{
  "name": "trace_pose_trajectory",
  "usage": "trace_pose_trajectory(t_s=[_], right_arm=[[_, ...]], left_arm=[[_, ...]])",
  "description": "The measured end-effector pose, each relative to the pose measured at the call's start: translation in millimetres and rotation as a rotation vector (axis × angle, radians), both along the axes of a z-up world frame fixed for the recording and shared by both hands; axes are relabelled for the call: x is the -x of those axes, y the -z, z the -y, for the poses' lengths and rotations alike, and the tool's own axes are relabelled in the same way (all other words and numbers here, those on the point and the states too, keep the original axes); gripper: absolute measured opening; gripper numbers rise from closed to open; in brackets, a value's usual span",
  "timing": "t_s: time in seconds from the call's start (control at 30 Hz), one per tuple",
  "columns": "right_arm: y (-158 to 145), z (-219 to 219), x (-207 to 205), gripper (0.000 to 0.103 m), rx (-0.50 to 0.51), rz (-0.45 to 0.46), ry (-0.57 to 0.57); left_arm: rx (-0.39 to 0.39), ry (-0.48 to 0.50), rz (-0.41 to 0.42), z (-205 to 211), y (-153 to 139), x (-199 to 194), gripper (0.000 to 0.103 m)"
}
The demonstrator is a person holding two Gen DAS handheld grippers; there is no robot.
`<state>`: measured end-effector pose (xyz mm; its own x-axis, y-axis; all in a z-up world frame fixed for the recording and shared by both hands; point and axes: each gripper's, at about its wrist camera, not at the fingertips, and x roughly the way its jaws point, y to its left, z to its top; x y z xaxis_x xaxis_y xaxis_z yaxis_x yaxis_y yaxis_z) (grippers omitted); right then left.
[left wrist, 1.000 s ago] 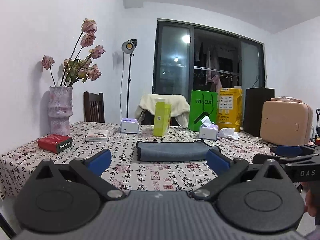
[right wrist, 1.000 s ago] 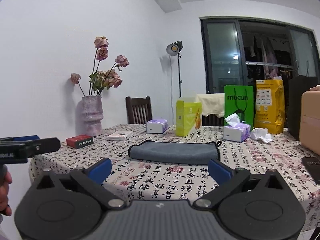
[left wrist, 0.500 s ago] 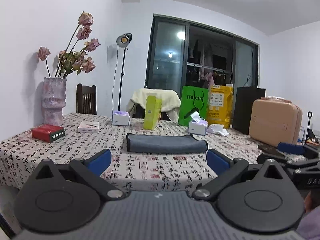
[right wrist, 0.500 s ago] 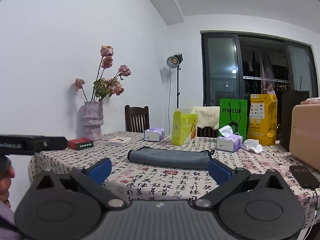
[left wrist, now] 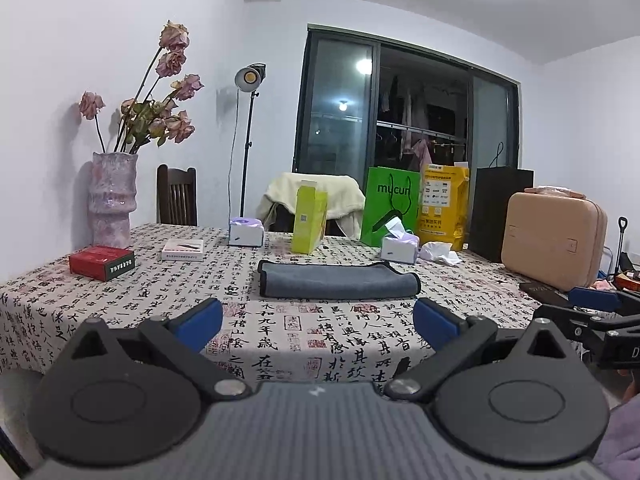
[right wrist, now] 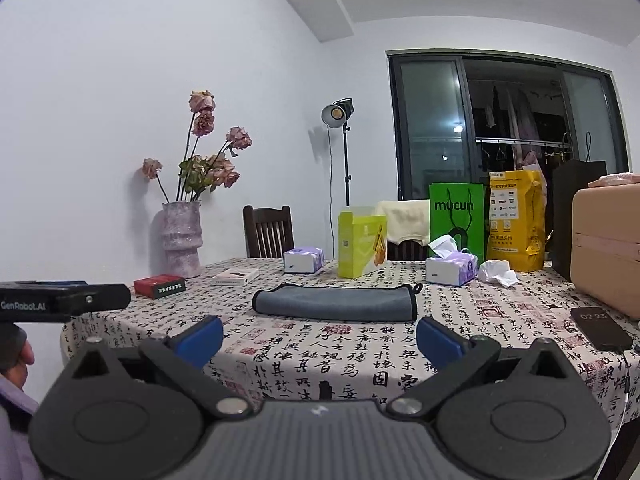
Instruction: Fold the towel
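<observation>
**Both tools held back from a grey towel, ready to reach in**

A grey towel (left wrist: 338,285) lies flat in a long folded band near the middle of a table (left wrist: 280,340) covered in a cloth printed with Chinese characters. It touches nothing else. Two tissue boxes, a yellow-green carton (left wrist: 309,222) and a red box (left wrist: 101,266) sit well apart from it, farther back and to the left.

The left tool (left wrist: 318,318) and the right tool (right wrist: 319,336) both hover off the table's near edge, each with its blue-padded fingers spread wide and holding nothing.

The step in hand appears to be the approach. To do it well, each tool would likely need to travel forward and down to one near corner of the towel, the left tool to the left end and the right to the right end, pinching only the cloth layers and not the tablecloth beneath. Lifting both ends level should keep the fold straight.
</observation>
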<state>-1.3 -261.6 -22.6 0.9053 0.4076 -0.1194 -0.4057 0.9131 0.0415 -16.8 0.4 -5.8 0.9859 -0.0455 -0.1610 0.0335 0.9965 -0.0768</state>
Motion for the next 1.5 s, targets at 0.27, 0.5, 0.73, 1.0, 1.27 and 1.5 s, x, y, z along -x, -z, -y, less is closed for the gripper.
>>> trace_pose_trajectory(t_s=[0.27,0.5,0.73,1.0,1.27,1.5], right_arm=[[0.6,-1.0,-3.3,0.103,0.001,-0.011,-0.008],[2.3,-2.6,-5.3,0.103,0.002,-0.023,-0.011],[3.1,-4.6,-6.7,0.103,0.005,-0.029,-0.017],[4.0,-4.2,-6.6,0.103,0.004,-0.029,-0.017],[4.2,-4.0,-6.8,0.103,0.003,-0.03,-0.016],[4.3,-3.8,-6.9,0.103,0.003,-0.031,-0.018]], left_arm=[[-0.016,0.014,-0.003,2.8,-0.2,-0.3,0.103],[-0.02,0.015,-0.002,4.3,-0.3,-0.4,0.103],[-0.023,0.019,-0.005,4.9,-0.8,-0.6,0.103],[-0.027,0.019,-0.006,5.7,-1.2,-1.3,0.103],[-0.029,0.019,-0.005,5.7,-1.2,-1.8,0.103],[-0.03,0.019,-0.005,5.8,-1.2,-1.8,0.103]])
